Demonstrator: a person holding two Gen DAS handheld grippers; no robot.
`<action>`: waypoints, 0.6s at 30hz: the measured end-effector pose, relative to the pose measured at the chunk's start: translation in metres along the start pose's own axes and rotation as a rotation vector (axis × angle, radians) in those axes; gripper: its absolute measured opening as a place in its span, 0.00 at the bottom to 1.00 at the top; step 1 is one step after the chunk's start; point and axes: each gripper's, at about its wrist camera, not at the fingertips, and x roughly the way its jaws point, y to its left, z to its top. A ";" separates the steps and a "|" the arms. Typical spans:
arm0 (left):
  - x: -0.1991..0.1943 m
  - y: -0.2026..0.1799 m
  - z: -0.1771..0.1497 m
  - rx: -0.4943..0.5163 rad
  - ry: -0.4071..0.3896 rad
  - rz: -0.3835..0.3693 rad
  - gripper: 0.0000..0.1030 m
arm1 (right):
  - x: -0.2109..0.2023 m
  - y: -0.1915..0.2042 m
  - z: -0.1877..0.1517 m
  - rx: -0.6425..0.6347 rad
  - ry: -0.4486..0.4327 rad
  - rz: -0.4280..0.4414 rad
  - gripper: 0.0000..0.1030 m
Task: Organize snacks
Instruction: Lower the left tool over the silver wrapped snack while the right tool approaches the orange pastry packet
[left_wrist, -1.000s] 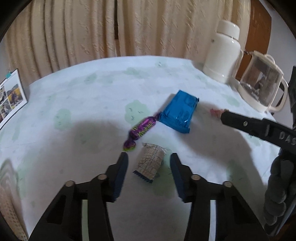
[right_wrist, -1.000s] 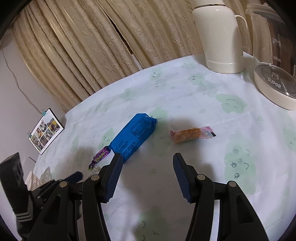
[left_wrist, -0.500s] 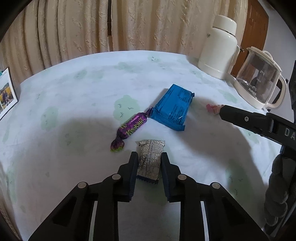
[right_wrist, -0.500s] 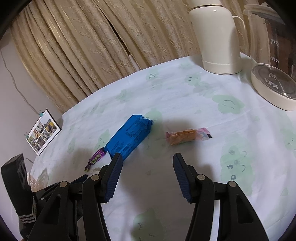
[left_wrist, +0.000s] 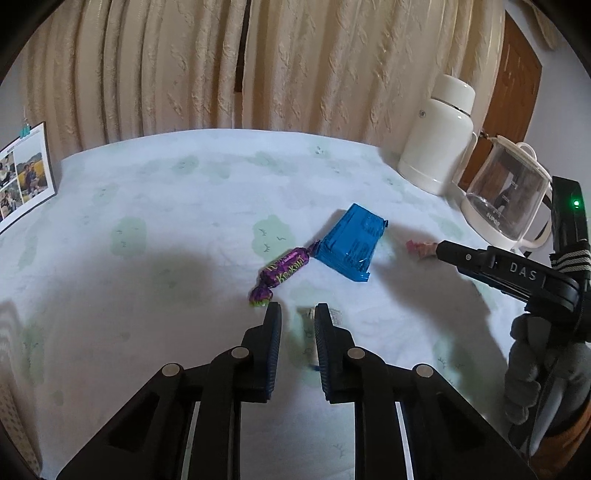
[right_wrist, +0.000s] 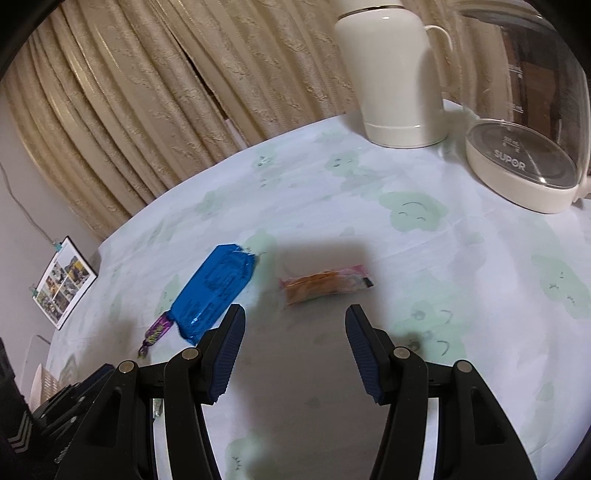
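Observation:
My left gripper (left_wrist: 297, 310) is shut on a small beige patterned snack packet (left_wrist: 308, 330), which shows blurred between the fingers. Just beyond lie a purple wrapped candy (left_wrist: 282, 269) and a blue foil packet (left_wrist: 351, 242), touching end to end on the tablecloth. A pink-and-orange snack bar (right_wrist: 325, 286) lies right of the blue packet (right_wrist: 214, 291). My right gripper (right_wrist: 295, 314) hovers open just short of that bar, with nothing between its fingers. The purple candy (right_wrist: 157, 330) also shows at the left in the right wrist view.
A white thermos jug (left_wrist: 439, 136) and a glass kettle (left_wrist: 506, 195) stand at the table's far right edge. A photo card (left_wrist: 22, 177) leans at the far left. Beige curtains hang behind the round table (left_wrist: 184, 206).
My left gripper closed from open onto the beige packet and the packet now sits deeper between the fingers. The right gripper stayed open and edged nearer the orange bar.

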 end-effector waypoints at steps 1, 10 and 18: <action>0.000 0.000 0.000 -0.001 0.000 0.003 0.19 | 0.001 0.000 0.000 -0.003 -0.001 -0.006 0.53; -0.002 0.006 -0.001 -0.032 -0.002 0.011 0.20 | 0.022 0.011 0.004 -0.078 0.049 -0.054 0.50; 0.001 0.005 -0.002 -0.040 0.013 0.016 0.26 | 0.041 0.020 0.015 -0.166 0.059 -0.129 0.49</action>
